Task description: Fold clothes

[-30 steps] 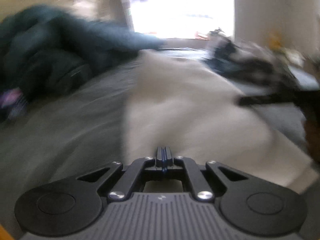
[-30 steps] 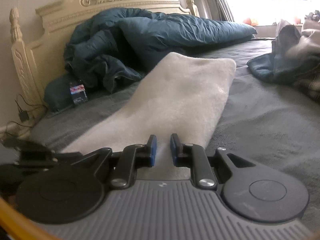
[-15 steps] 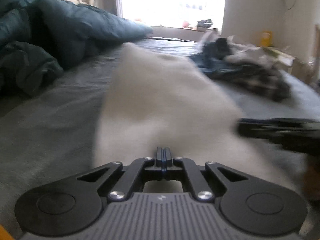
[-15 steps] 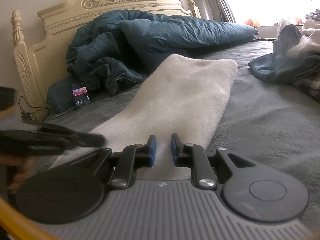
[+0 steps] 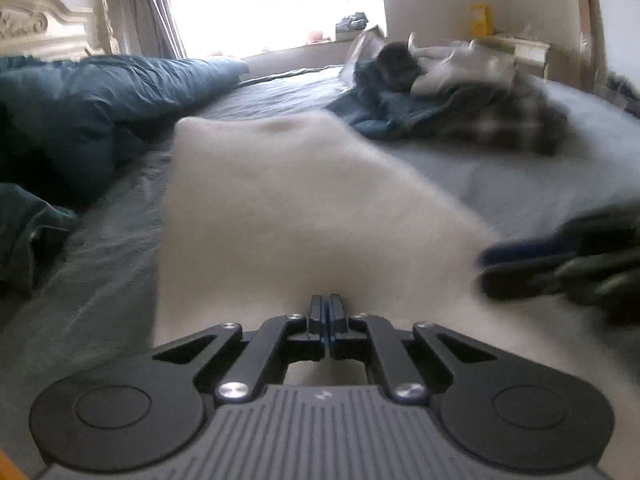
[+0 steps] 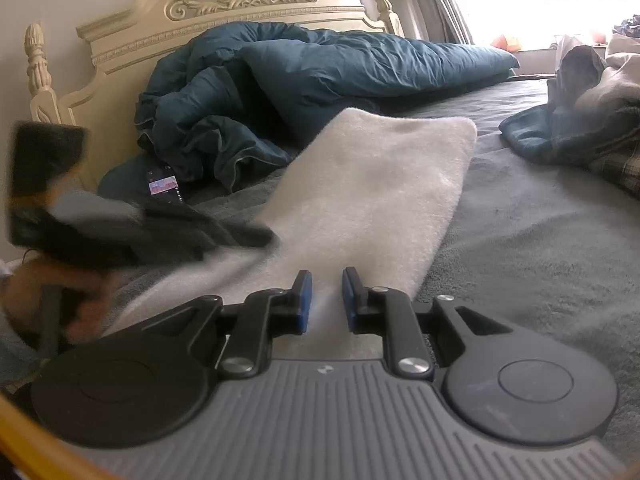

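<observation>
While the pale fleecy garment [image 6: 372, 196] is stretched lengthwise across the grey bedsheet [image 6: 540, 240], its near end is met by both tools. The left gripper [image 5: 328, 304] is seen with its blue-lined pads pressed together, no gap showing between them; the white cloth lies directly under and ahead of the tips, but whether a pinch of fabric is caught between them cannot be told. The right gripper [image 6: 325, 280] is held with a narrow gap between its pads, and the garment's near end runs through that gap; whether the pads press on the cloth cannot be told. From both tools the garment is seen running away toward the far side of the bed, its far edge lying close to the teal duvet [image 6: 304, 76], which is bunched against the carved cream headboard [image 6: 224, 4]. A heap of other clothes [image 5: 452, 92], dark blue, plaid and pale, is seen to the right, apart from the garment. A phone [image 6: 162, 185] with a lit screen lies against the duvet.
</observation>
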`<state>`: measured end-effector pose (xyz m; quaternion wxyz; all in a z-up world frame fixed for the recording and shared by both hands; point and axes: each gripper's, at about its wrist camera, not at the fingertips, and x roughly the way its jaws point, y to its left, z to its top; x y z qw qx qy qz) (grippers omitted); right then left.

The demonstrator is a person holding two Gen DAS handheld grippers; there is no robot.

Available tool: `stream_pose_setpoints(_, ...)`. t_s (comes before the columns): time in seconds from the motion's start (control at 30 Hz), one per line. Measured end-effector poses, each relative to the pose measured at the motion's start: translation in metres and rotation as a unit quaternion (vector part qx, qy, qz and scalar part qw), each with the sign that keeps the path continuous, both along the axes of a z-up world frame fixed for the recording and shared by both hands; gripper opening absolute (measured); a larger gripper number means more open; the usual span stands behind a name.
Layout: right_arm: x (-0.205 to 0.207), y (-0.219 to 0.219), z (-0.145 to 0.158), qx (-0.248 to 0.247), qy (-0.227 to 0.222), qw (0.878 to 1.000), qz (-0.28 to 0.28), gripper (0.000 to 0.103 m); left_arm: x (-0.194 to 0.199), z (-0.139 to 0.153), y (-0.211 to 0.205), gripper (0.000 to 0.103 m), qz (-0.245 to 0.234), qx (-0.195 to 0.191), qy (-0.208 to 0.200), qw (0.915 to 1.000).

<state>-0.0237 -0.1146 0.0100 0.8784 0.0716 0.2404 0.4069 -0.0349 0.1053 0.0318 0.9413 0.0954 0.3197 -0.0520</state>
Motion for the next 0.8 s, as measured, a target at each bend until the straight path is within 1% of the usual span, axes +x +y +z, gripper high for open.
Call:
stream_pose_setpoints(0.07,0.000,0.000,0.000,0.002,0.001,1.000,0.002,0.016,0.006,0.001,0.025,0.003,0.036,-0.051,0.002,0.9980)
stream_pose_setpoints(0.1,0.000,0.000,0.000,0.003,0.001,1.000,0.002,0.016,0.009,0.002,0.037,0.003,0.065,-0.048,0.000,0.9967)
stream_pose_setpoints(0.13,0.000,0.000,0.000,0.003,0.001,1.000,0.002,0.016,0.013,0.001,0.044,0.003,0.081,-0.032,-0.001,0.9962)
stream_pose_setpoints(0.17,0.000,0.000,0.000,0.003,0.001,1.000,0.003,0.016,0.017,0.002,0.053,0.003,0.086,-0.033,0.000,0.9957)
stream_pose_setpoints(0.2,0.000,0.000,0.000,0.003,0.001,1.000,0.003,0.016,0.020,0.005,0.059,0.002,0.093,-0.046,0.004,0.9946)
stream_pose_setpoints(0.23,0.000,0.000,0.000,0.003,0.001,1.000,0.003,0.016,0.021,0.011,0.058,0.002,0.093,-0.045,-0.001,0.9947)
stream_pose_setpoints(0.3,0.000,-0.001,-0.001,0.006,0.003,1.000,0.004,0.017,0.021,0.028,0.046,0.003,0.081,-0.021,-0.027,0.9962)
stream_pose_setpoints(0.33,0.001,-0.002,-0.001,0.010,0.006,1.000,0.006,0.017,0.019,0.036,0.039,0.004,0.065,-0.017,-0.041,0.9969)
stream_pose_setpoints(0.37,0.003,-0.003,-0.002,0.014,0.009,1.000,0.007,0.018,0.020,0.043,0.031,0.004,0.039,-0.025,-0.050,0.9977)
stream_pose_setpoints(0.43,0.005,-0.005,-0.003,0.023,0.017,1.000,0.010,0.018,0.031,0.047,0.021,0.006,0.008,-0.038,-0.043,0.9983)
stream_pose_setpoints(0.47,0.006,-0.006,-0.004,0.028,0.021,0.999,0.011,0.018,0.040,0.044,0.016,0.006,-0.002,-0.046,-0.028,0.9985)
stream_pose_setpoints(0.5,0.007,-0.007,-0.004,0.031,0.023,0.999,0.012,0.018,0.054,0.037,0.014,0.006,-0.004,-0.062,-0.001,0.9981)
stream_pose_setpoints(0.53,0.007,-0.007,-0.004,0.033,0.025,0.999,0.013,0.018,0.066,0.030,0.015,0.004,0.003,-0.066,0.012,0.9977)
stream_pose_setpoints(0.6,0.008,-0.007,-0.004,0.035,0.026,0.999,0.014,0.018,0.083,0.021,0.021,0.002,0.025,-0.050,0.007,0.9984)
stream_pose_setpoints(0.63,0.008,-0.007,-0.004,0.036,0.026,0.999,0.014,0.018,0.091,0.019,0.026,0.002,0.044,-0.033,-0.004,0.9985)
stream_pose_setpoints(0.67,0.008,-0.007,-0.005,0.036,0.026,0.999,0.014,0.018,0.098,0.016,0.035,0.002,0.064,-0.026,-0.013,0.9976)
stream_pose_setpoints(0.7,0.008,-0.008,-0.005,0.038,0.027,0.999,0.015,0.018,0.104,0.011,0.047,0.003,0.077,-0.032,-0.015,0.9964)
stream_pose_setpoints(0.77,0.011,-0.011,-0.007,0.050,0.035,0.998,0.021,0.018,0.120,0.010,0.070,0.003,0.085,-0.079,-0.002,0.9932)
stream_pose_setpoints(0.8,0.014,-0.013,-0.008,0.058,0.043,0.997,0.023,0.018,0.124,0.014,0.072,0.003,0.086,-0.083,-0.001,0.9928)
